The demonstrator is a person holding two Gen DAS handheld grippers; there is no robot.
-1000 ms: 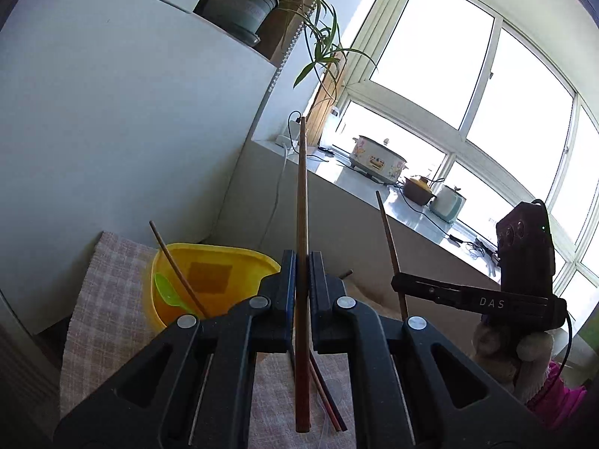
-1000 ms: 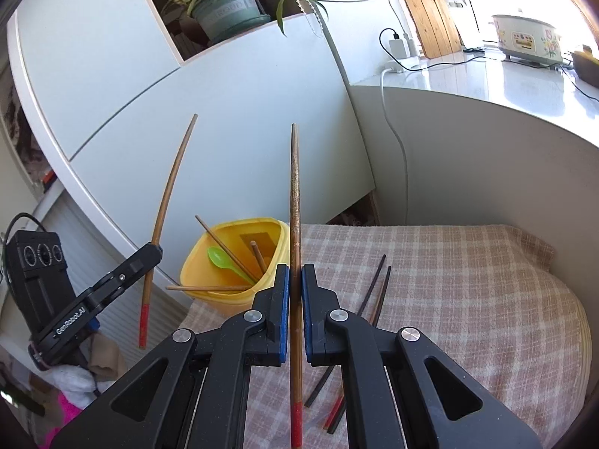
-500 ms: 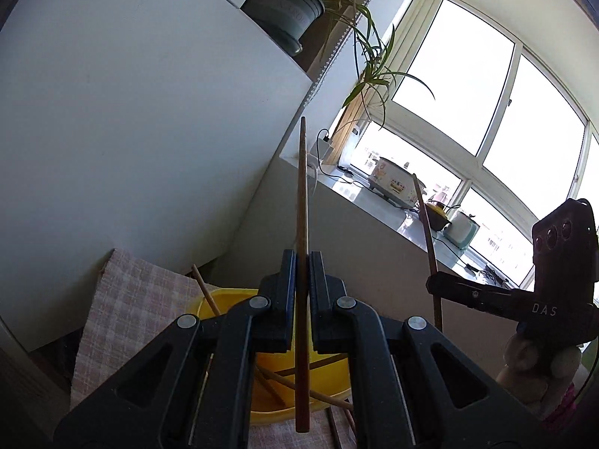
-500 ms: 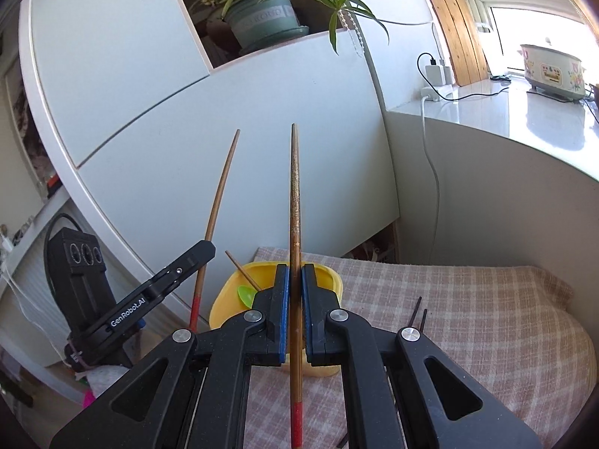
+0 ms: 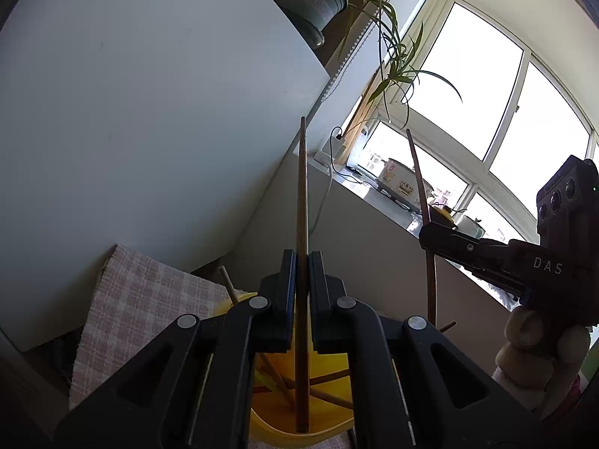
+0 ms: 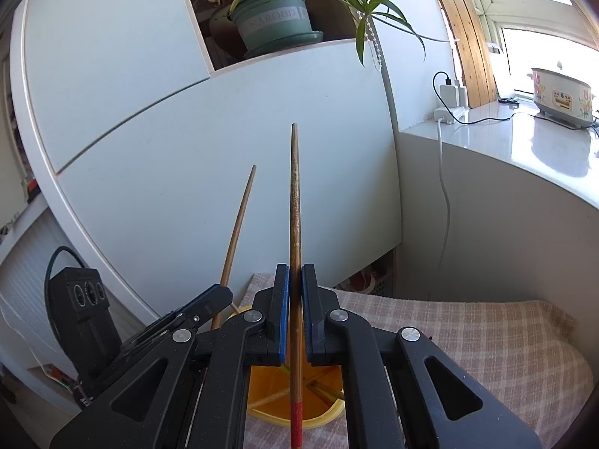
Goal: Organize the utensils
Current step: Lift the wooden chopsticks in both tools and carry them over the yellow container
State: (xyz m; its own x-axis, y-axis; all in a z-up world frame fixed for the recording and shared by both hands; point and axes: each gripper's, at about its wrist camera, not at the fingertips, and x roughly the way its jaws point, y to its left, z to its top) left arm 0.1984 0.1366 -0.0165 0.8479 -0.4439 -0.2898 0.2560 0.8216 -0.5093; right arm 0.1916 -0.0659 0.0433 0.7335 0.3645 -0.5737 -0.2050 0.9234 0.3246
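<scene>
My left gripper (image 5: 299,258) is shut on a brown chopstick (image 5: 301,202) that stands upright, its lower end over the yellow container (image 5: 299,426). The right gripper (image 6: 295,273) is shut on a second chopstick (image 6: 295,202) with a red lower end, also upright above the yellow container (image 6: 299,421). Several chopsticks lie inside the container. In the left wrist view the right gripper (image 5: 425,234) shows at the right, pinching its chopstick (image 5: 421,183). In the right wrist view the left gripper (image 6: 224,293) shows at the lower left with its chopstick (image 6: 237,224).
The container stands on a pink checked cloth (image 6: 468,340) beside a white cabinet (image 6: 187,172). A potted plant (image 6: 273,18) sits on the cabinet's shelf. A white counter (image 6: 524,142) with a cooker (image 6: 561,95) and a charger cable runs under the window.
Both grippers have moved in over the yellow container, which now lies under their jaws. The loose chopsticks on the cloth have dropped out of view. Each grip stays shut.
</scene>
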